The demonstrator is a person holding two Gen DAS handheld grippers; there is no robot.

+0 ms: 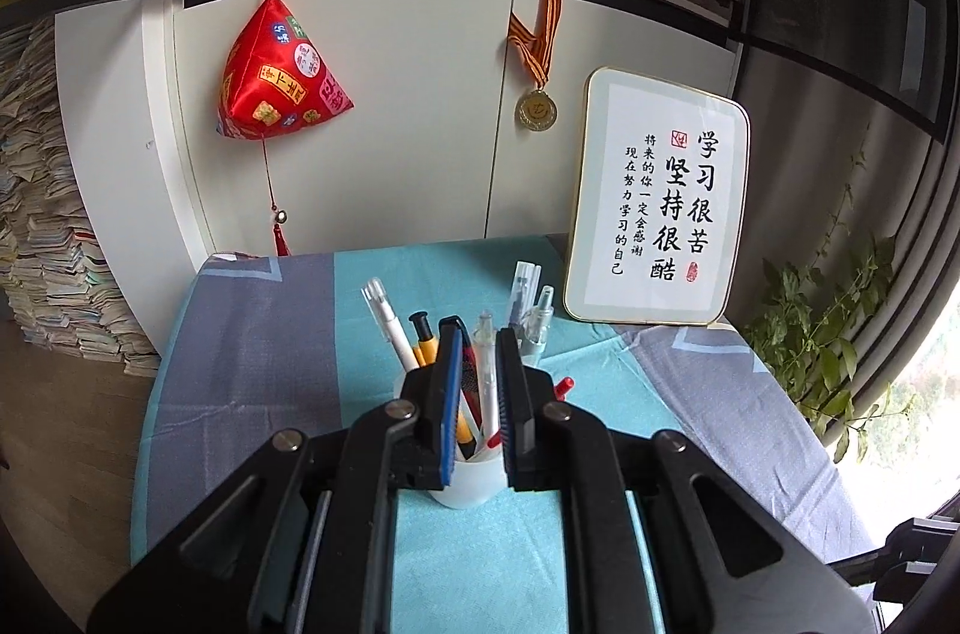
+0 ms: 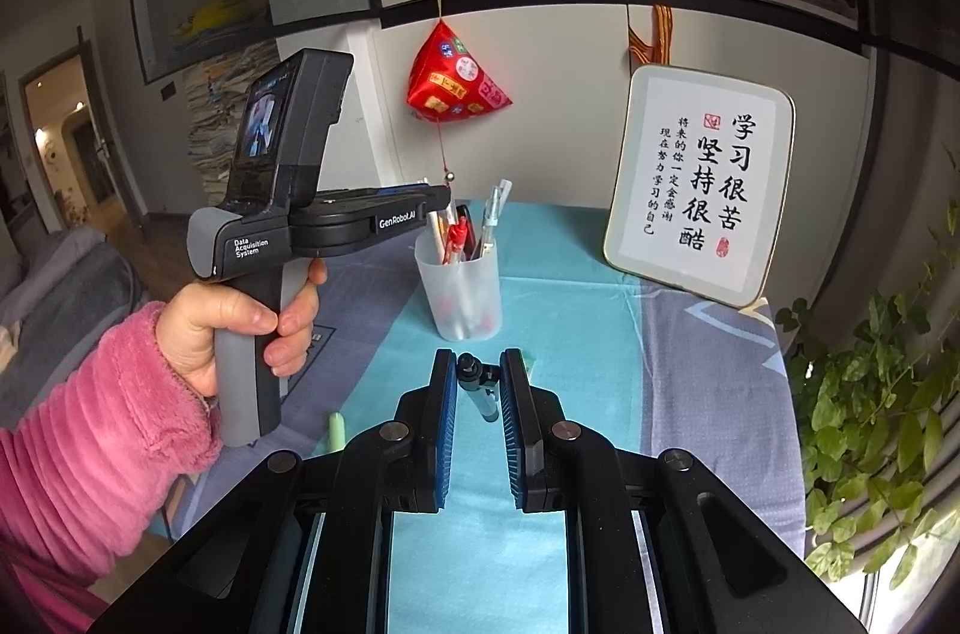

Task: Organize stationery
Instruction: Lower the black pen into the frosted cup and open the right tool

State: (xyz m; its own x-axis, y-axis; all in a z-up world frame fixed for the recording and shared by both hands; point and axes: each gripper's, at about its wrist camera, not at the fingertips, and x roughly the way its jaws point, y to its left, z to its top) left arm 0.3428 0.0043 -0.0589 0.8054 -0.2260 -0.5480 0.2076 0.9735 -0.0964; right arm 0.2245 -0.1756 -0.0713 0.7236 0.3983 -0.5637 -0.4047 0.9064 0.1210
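1. The left hand-held gripper (image 1: pixel 480 340) hovers just over the translucent pen cup (image 2: pixel 459 289), which stands on the counter (image 2: pixel 570 310) with its blue and grey cloth. Its jaws are almost closed, and a white pen (image 1: pixel 487 370) stands in the narrow gap between them. Whether the pads press on this pen or only frame it, the pictures do not show clearly.
2. The right hand-held gripper (image 2: pixel 478 370) is also nearly closed, and it grips a pen with a black tip and a pale green barrel (image 2: pixel 480 391). It holds this pen above the cloth, near the cup and on the near side of it.
3. The step in hand seems to be to put pens into the cup. To do it well, the left pen should point straight down into the cup before the jaws let go, so that it slides between the others and does not tip the light cup.
4. The cup is already crowded: a yellow pen with a black cap (image 1: pixel 425 343), a red pen (image 2: pixel 457 238) and several clear pens (image 1: pixel 528 310) fill it, so free room is small.
5. A light green marker (image 2: pixel 336 431) lies on the cloth near the person's hand (image 2: pixel 240 328); it is probably still to be collected.
6. A framed calligraphy board (image 2: pixel 702 184) leans at the back right, well apart from the cup, and a red hanging ornament (image 2: pixel 459 79) is on the cabinet behind. A plant (image 2: pixel 870 424) stands at the right edge. None of them blocks the way.
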